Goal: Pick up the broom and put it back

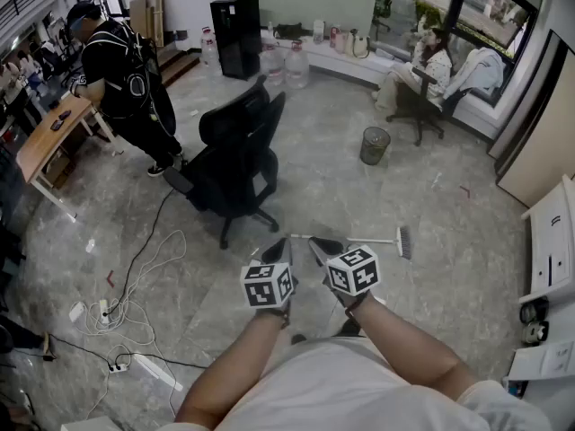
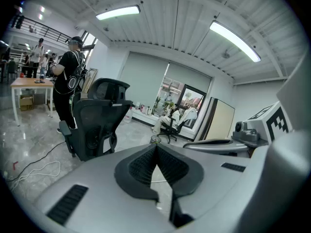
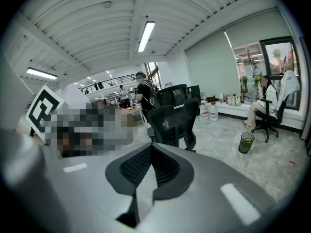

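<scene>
Left tongs (image 2: 156,148), right tongs (image 3: 151,147) — closed, empty

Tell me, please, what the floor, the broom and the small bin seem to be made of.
Floor: polished stone or stone-look tile, by its grey veined pattern and glossy reflections.
Broom: thin pale handle, perhaps metal or plastic, too small to tell; the head shows pale bristles, likely synthetic.
Bin: probably dark wire mesh, since it looks partly see-through.

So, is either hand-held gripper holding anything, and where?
Nothing is held. The left hand-held gripper and right hand-held gripper are shut and empty; the broom lies on the floor.
</scene>
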